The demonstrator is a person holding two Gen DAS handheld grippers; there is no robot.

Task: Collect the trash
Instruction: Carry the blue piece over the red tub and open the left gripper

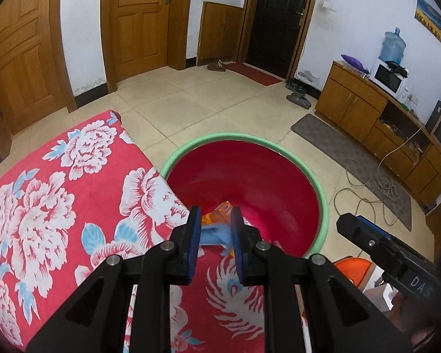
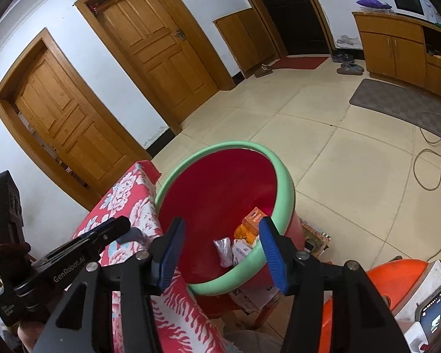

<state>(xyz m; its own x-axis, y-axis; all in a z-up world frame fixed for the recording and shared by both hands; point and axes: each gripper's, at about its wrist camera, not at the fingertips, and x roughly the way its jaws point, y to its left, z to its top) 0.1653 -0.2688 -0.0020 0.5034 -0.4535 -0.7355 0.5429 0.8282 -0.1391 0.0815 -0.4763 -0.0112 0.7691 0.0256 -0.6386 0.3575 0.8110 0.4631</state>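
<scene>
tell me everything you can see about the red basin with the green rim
The basin is a large round tub, glossy red inside with a thick pale green rim, plastic by its look. It sits upright and open, apparently on a red stool, right against the edge of the flowered red cloth. Inside lie an orange carton, a silvery wrapper and a white packet. The left gripper holds a blue piece at its near rim; the right gripper hangs open above it.

Blue trash (image 1: 216, 234) partly hidden behind fingers (image 1: 194, 235).
</scene>
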